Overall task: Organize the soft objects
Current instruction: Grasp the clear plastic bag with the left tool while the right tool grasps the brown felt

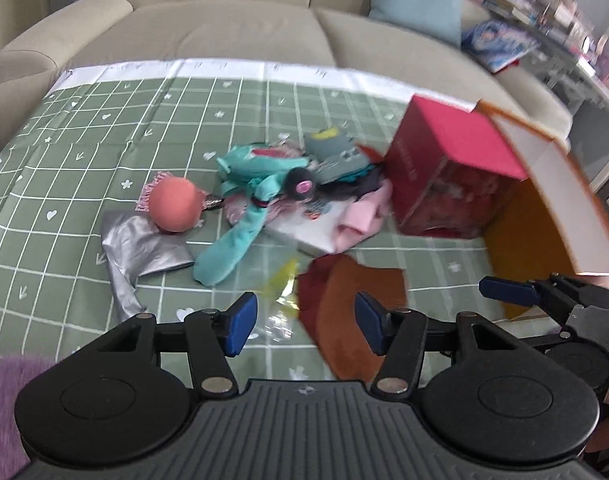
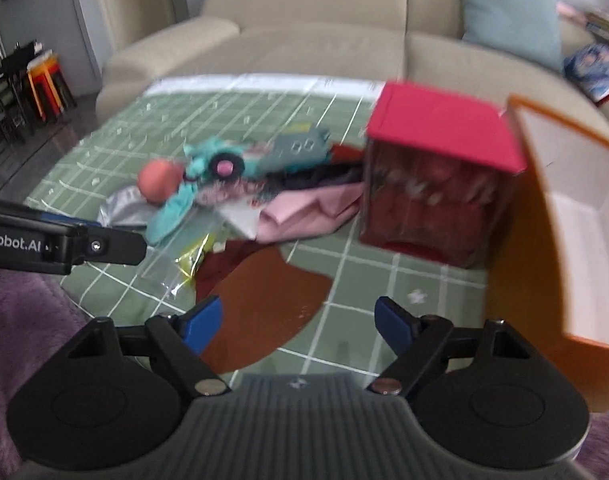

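A heap of soft things lies mid-table: a teal plush, a coral ball, a silver cloth, a pink cloth, a grey toy, and a brown-and-red cloth nearest me. My left gripper is open and empty above the brown cloth. My right gripper is open and empty over the same cloth. The right gripper's fingertip shows in the left wrist view.
A red box stands right of the heap. An open orange box lies at the far right. A clear plastic bag with yellow lies by the brown cloth. A beige sofa is behind the green checked tablecloth.
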Available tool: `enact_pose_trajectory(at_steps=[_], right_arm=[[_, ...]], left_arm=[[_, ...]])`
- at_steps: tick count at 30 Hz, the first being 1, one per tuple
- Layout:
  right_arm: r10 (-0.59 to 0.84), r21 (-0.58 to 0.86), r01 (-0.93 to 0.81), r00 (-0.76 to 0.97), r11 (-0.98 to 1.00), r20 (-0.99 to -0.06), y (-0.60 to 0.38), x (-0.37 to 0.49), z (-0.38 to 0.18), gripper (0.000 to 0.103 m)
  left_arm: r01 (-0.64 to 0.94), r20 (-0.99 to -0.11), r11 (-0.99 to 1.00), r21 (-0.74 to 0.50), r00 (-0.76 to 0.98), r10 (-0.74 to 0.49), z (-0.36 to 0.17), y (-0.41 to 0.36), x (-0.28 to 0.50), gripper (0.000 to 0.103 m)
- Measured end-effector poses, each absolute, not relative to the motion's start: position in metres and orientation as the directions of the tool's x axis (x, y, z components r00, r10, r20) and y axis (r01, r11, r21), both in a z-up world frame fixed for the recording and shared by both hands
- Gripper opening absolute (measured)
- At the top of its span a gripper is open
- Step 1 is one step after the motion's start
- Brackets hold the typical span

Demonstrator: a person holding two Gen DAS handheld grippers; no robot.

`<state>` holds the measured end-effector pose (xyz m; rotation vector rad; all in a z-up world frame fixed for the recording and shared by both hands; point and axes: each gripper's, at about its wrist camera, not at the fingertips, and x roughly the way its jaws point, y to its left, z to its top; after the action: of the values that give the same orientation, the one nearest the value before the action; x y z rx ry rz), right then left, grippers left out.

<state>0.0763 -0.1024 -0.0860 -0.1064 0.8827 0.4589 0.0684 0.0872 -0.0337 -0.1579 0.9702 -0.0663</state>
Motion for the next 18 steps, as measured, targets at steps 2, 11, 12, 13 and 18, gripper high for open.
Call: enact_pose_trajectory(at_steps=[2, 11, 12, 13, 18], right_arm=[[0.333, 0.079, -0.444, 0.531, 0.892, -0.779, -0.091, 0.087, -0.098, 0.086], [0.358, 0.063, -0.514, 0.498, 0.855, -0.790, -0.070, 0.106, -0.134, 0.100], [0.360, 0.067, -0.516, 0.493, 0.854, -0.792, -0.069, 0.107, -0.136, 0.100], [0.354, 0.069, -0.511, 0.486, 0.857, -0.799, -0.069, 0.110, -0.139, 0.100], [0.366, 0.091, -0.511, 0.467, 0.854, -0.805, -0.066, 0.115, -0.150, 0.101]], left_arm=[[-0.017, -0.835, 0.990, -0.137, 0.539, -0.106, -0.045, 0.087, 0.082, 0.067], [-0.057, -0.887, 0.994, -0.090, 0.458, -0.054, -0.090, 0.091, 0.118, 0.068], [-0.055, -0.891, 0.995, -0.083, 0.452, -0.049, -0.093, 0.091, 0.120, 0.068], [-0.054, -0.895, 0.995, -0.082, 0.444, -0.050, -0.096, 0.091, 0.121, 0.068], [-0.068, -0.906, 0.993, -0.096, 0.420, -0.059, -0.106, 0.095, 0.124, 0.068]])
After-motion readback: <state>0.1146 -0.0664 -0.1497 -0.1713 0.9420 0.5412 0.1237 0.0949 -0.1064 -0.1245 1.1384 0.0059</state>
